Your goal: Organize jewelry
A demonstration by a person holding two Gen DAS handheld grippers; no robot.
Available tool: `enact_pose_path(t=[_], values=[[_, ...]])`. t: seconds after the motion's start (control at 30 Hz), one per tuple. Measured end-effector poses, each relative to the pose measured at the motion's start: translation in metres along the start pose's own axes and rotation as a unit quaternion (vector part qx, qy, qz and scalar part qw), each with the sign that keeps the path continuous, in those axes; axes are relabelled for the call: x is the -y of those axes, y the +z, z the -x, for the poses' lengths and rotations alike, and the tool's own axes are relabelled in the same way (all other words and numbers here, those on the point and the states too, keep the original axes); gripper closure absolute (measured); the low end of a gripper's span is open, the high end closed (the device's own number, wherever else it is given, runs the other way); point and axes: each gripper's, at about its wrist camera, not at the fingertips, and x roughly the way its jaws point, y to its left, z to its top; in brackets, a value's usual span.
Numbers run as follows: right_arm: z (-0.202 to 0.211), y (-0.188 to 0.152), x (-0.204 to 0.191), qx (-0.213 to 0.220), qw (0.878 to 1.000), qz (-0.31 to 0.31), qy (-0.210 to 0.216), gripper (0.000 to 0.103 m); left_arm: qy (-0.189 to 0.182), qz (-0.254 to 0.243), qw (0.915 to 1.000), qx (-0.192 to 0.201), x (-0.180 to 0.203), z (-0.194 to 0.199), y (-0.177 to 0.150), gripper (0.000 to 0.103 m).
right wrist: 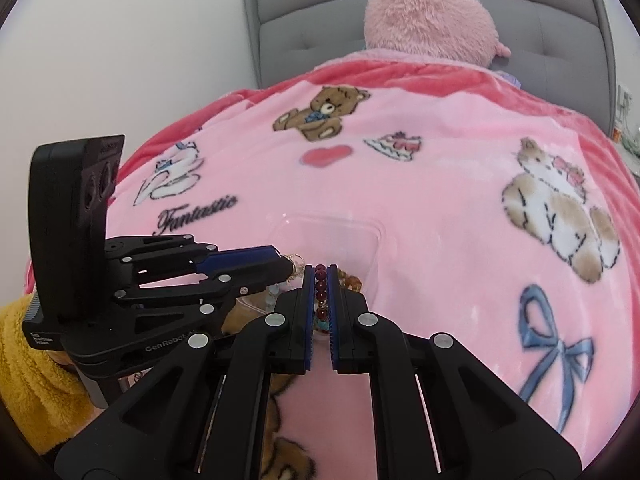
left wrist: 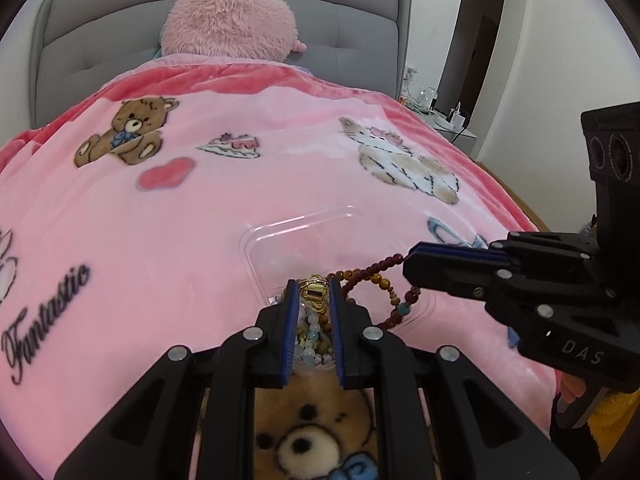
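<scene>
Left wrist view: left gripper (left wrist: 314, 300), fingers drawn close, pinching a gold piece of jewelry (left wrist: 314, 291) at their tips; below it, between the fingers, a heap of pale blue, white and amber beads (left wrist: 314, 340) in what looks like a clear container, its outline hard to make out. Clear plastic tray (left wrist: 304, 226) lies on the pink blanket (left wrist: 160, 208) just beyond, its far half bare. Right gripper (left wrist: 412, 262) enters from the right, holding one end of a dark red bead strand (left wrist: 372, 268) that droops in loops over the tray's near edge. Right wrist view: right gripper (right wrist: 321, 280) pressed together on the red bead strand (right wrist: 321, 282), a turquoise bead lower in the gap; left gripper (right wrist: 290, 266) just beside it, gold item at its tip. Judgement: sorting is early or midway; both pieces are lifted, not placed, and much of the bead heap remains unsorted.
</scene>
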Motion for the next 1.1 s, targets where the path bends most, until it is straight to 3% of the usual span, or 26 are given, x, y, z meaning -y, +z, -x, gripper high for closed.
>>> enact_pose_path(t=[0.3, 0.67, 0.83, 1.1], values=[[-0.012, -0.007, 0.0, -0.016, 1.0, 0.002, 0.001, 0.097, 0.004, 0.001, 0.9998, -0.019, 0.005, -0.01, -0.005, 0.088], [-0.007, -0.012, -0.002, -0.007, 1.0, -0.01, 0.008, 0.096, -0.002, 0.013, 0.9998, -0.013, 0.003, -0.008, -0.006, 0.088], [0.003, -0.01, -0.002, 0.011, 1.0, -0.012, 0.013, 0.095, 0.0, 0.011, 0.9999, -0.003, 0.006, -0.003, -0.004, 0.071], [0.029, -0.011, 0.019, 0.049, 0.996, -0.058, 0.038, 0.095, 0.0, 0.02, 0.9997, 0.016, 0.004, 0.014, 0.0, 0.071]])
